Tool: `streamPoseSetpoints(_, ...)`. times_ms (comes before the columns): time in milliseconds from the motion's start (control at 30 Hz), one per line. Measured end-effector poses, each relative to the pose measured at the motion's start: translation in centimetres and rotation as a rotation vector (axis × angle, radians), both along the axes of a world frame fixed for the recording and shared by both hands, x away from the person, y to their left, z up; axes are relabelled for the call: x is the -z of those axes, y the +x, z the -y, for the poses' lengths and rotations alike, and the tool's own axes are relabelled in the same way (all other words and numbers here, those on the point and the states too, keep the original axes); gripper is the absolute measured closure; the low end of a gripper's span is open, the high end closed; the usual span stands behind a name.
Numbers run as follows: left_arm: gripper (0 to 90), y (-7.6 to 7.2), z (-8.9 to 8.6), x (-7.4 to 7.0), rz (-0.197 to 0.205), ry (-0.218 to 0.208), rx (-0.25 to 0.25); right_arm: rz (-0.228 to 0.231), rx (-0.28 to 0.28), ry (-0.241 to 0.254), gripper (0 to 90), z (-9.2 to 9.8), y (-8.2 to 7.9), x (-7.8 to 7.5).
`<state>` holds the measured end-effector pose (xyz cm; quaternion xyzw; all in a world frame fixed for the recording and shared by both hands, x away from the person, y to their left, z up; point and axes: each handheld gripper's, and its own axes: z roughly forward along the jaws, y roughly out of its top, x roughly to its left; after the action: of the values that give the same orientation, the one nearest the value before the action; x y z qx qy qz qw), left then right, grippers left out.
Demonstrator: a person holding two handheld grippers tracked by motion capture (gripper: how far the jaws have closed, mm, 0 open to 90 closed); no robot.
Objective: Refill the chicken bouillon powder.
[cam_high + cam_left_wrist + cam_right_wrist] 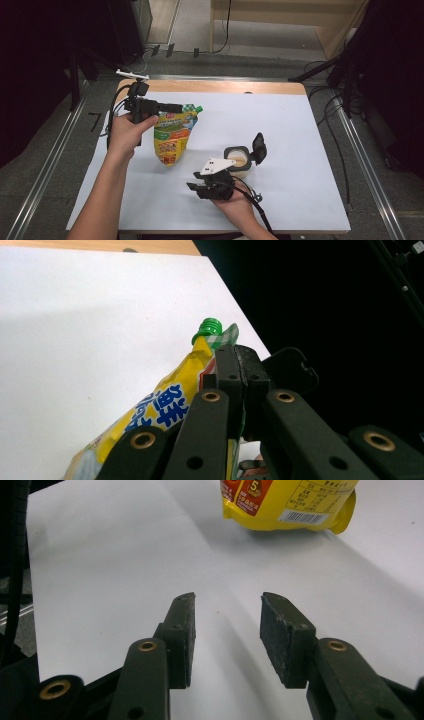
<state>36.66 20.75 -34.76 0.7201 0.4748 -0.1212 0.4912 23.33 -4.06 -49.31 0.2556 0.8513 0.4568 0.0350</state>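
The yellow spouted pouch (172,134) carries printed pictures, red panels and blue characters, with a green screw cap (198,108) on its spout, which sits at a green-checked upper corner. It hangs upright, pinched at its top edge, cap toward the tabletop's far edge, over the left half of the white tabletop (280,130). Its rounded bottom, bearing a barcode, is low over the surface.
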Motion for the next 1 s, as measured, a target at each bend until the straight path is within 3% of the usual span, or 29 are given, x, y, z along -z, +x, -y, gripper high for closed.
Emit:
streamPoseSetpoints(167,90.0,0.4,0.2,0.5,0.046,0.015,-0.028,0.004,0.007,0.001,59.7,0.2,-0.1,-0.2)
streamPoseSetpoints(267,90.0,0.4,-0.2,0.6,0.043,0.002,-0.032,0.005,0.009,0.004,59.8,0.3,0.0,-0.3)
streamPoseSetpoints(667,89.2,-1.4,-1.7,-0.1,0.072,0.082,-0.049,-0.009,0.009,0.011,59.1,0.7,0.7,-1.0)
streamPoseSetpoints(900,84.2,-2.7,-1.8,0.3,0.063,0.082,-0.03,-0.014,0.004,0.02,59.1,0.6,0.8,-1.4)
streamPoseSetpoints(1000,82.1,-3.3,-1.6,0.1,0.067,0.104,-0.024,-0.017,0.006,0.021,59.1,0.6,0.9,-1.5)
